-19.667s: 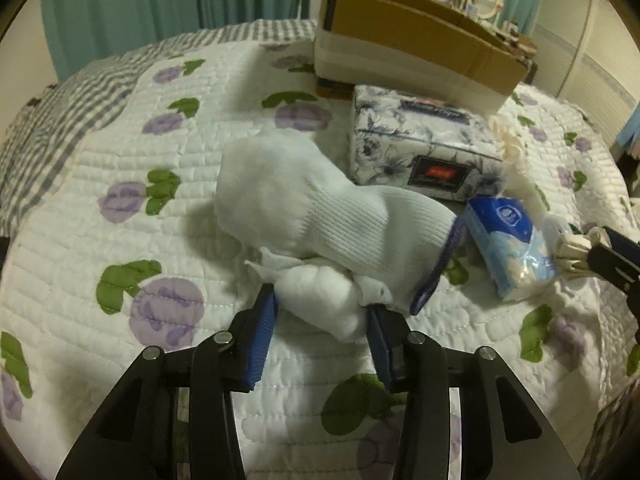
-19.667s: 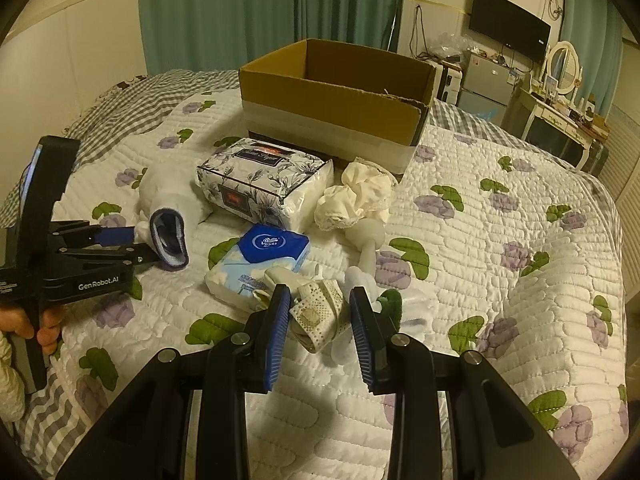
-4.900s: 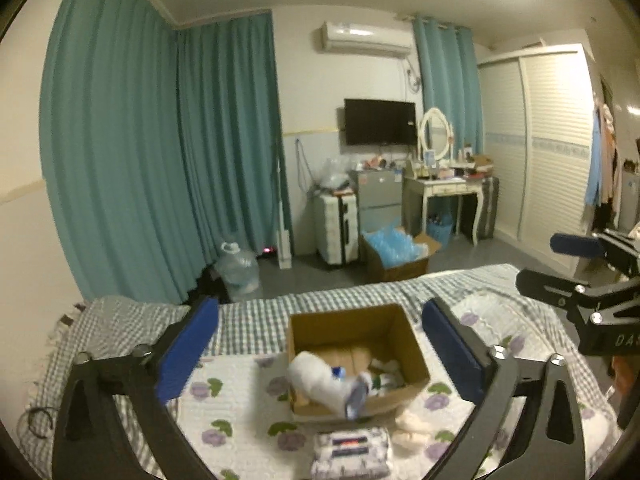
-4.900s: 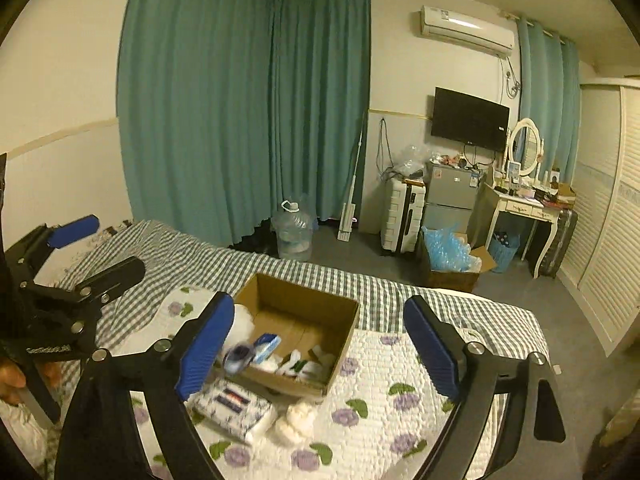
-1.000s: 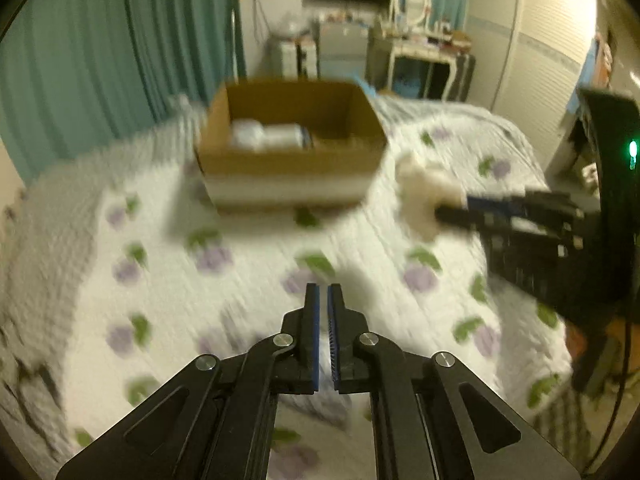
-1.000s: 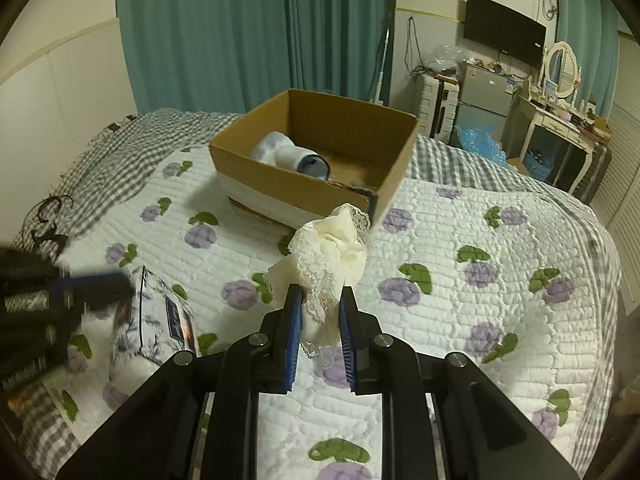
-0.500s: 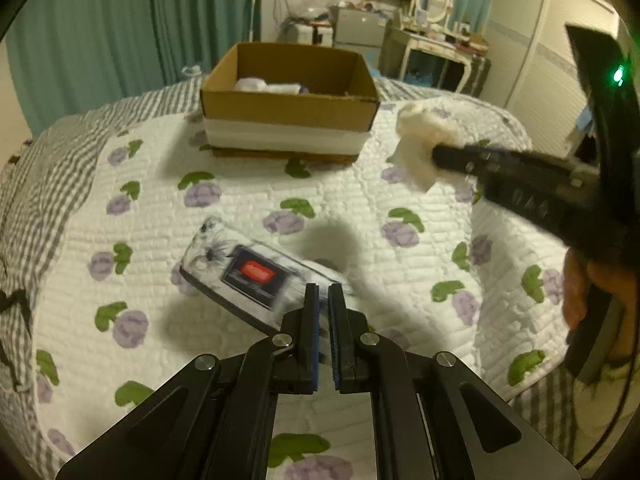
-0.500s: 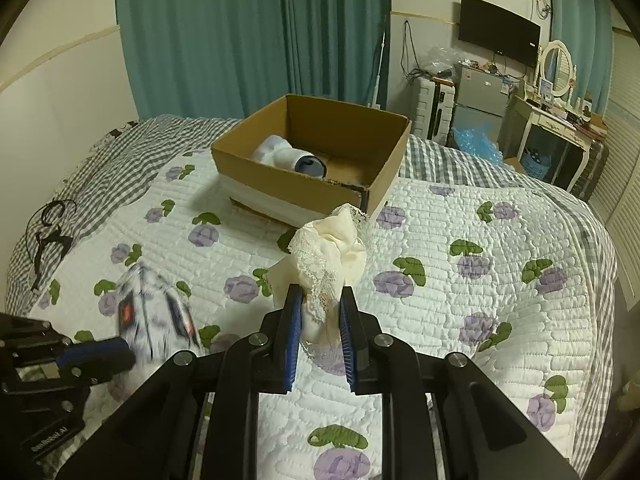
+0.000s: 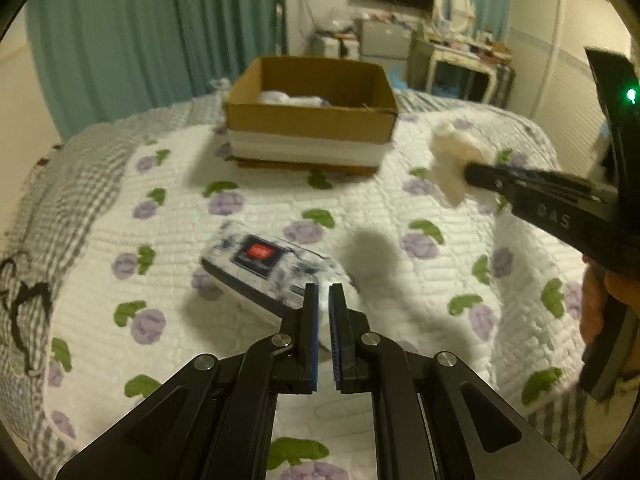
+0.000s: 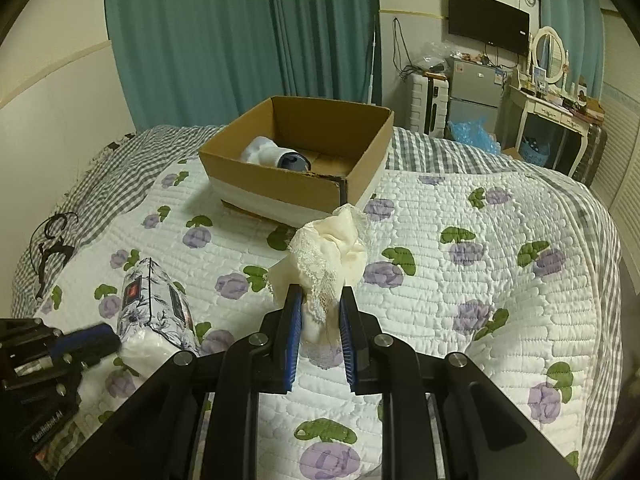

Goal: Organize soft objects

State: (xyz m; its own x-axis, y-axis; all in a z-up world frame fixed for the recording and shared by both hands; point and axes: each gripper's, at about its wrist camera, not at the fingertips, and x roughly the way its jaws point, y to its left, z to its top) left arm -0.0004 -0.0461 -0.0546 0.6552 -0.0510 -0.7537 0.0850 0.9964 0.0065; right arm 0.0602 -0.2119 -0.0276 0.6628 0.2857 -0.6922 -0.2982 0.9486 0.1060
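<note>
Bed quilt (image 10: 500, 240) now shows only the tissue pack (image 9: 264, 260), pinched at its end by the left tongs (image 9: 323, 294). Right tongs (image 10: 319, 300) grip the lace cloth (image 10: 332, 248), lifted toward the box (image 10: 296, 172), so two things remain

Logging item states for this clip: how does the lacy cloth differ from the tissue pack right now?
The lacy cloth is cream, crumpled and shapeless; the tissue pack is a floral-printed block with a red label.
The cloth is held up off the quilt, pinched in the right tongs; the pack lies on the quilt at the left tongs, whose jaws are nearly closed.
Both are outside the cardboard box.
</note>
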